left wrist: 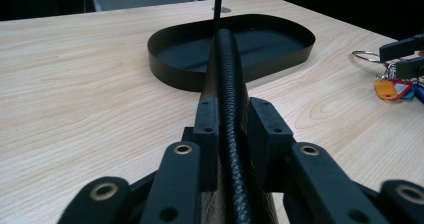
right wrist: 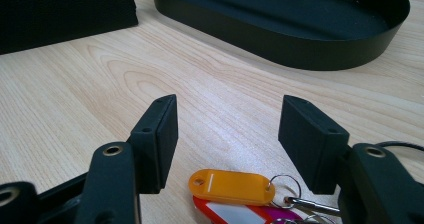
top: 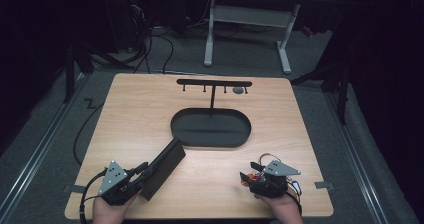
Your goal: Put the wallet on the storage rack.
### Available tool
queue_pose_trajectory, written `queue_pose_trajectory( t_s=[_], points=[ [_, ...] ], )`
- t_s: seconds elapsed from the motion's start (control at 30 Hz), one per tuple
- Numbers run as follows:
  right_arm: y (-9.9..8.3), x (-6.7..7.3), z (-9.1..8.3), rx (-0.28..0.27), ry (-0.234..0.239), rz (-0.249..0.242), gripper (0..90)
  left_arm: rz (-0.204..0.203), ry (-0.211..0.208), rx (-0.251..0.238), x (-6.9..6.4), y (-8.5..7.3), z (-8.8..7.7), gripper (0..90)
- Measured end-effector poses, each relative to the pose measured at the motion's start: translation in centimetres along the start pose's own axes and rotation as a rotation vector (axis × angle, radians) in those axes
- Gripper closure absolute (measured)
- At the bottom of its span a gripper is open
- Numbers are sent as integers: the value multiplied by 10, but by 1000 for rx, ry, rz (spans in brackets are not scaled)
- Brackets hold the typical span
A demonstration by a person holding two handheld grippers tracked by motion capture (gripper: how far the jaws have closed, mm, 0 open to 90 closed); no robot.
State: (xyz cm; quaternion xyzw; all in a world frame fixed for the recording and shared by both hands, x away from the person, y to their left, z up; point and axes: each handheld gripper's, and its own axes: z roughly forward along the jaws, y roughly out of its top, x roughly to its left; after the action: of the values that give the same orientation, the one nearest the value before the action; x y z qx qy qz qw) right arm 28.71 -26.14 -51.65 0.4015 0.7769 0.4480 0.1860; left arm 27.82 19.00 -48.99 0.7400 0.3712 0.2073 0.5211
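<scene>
Left hand-held gripper (left wrist: 231, 134) clamps black wallet (left wrist: 227, 84) edge-on — right hand-held gripper (right wrist: 227, 134) open over keys (right wrist: 235, 189).

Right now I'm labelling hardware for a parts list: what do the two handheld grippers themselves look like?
Both are black. The left gripper and the right gripper each carry a grey three-cornered plate with small dark dots on top. Each has two flat, blocky black jaws on arms with brass-ringed holes. A black cable trails from the left one; coloured wiring shows on the right one. The hands are bare, with no sleeves in view.
</scene>
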Motion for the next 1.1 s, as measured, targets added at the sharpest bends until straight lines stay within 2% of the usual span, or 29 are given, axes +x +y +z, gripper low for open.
queue_pose_trajectory(
  t_s=[0.2, 0.33, 0.4, 0.47, 0.5, 0.53, 0.6, 0.63, 0.7, 0.77, 0.87, 0.97, 1.0, 1.1],
  points=[
    [0, 0, 0, 0, 0, -1, 415, 32, 1, 29, -5, -1, 4, 662],
    [0, -1, 0, -3, 0, -3, 415, 65, 21, 44, -6, -1, 5, 625],
    [1, -2, -2, -6, 1, -7, 413, 65, 27, 48, -6, 0, 6, 588],
    [2, -2, -5, 5, -19, -14, 415, 75, 35, 60, -7, 0, 6, 573],
    [2, -2, -5, 5, -19, -14, 415, 79, 36, 65, -7, 1, 5, 573],
    [3, -3, -9, 11, -55, -28, 423, 77, 38, 64, -8, 1, 5, 573],
    [4, -4, -12, 14, -67, -33, 427, 81, 39, 63, -11, 2, 5, 574],
    [9, -7, -19, 1, -93, -33, 428, 98, 42, 71, -14, 3, 6, 574],
    [10, -8, -22, -5, -100, -30, 429, 110, 45, 82, -15, 3, 7, 576],
    [12, -10, -33, -20, -123, -28, 430, 128, 54, 101, -18, 4, 8, 578],
    [9, -10, -42, -49, -144, -50, 429, 149, 63, 120, -21, 7, 9, 582],
    [2, -11, -46, -42, -151, -57, 425, 173, 82, 139, -25, 9, 10, 591],
    [-3, -12, -46, -52, -155, -51, 425, 198, 102, 161, -29, 11, 12, 595],
    [-9, -14, -46, -57, -147, -38, 422, 213, 117, 180, -31, 14, 15, 600]
  ],
)
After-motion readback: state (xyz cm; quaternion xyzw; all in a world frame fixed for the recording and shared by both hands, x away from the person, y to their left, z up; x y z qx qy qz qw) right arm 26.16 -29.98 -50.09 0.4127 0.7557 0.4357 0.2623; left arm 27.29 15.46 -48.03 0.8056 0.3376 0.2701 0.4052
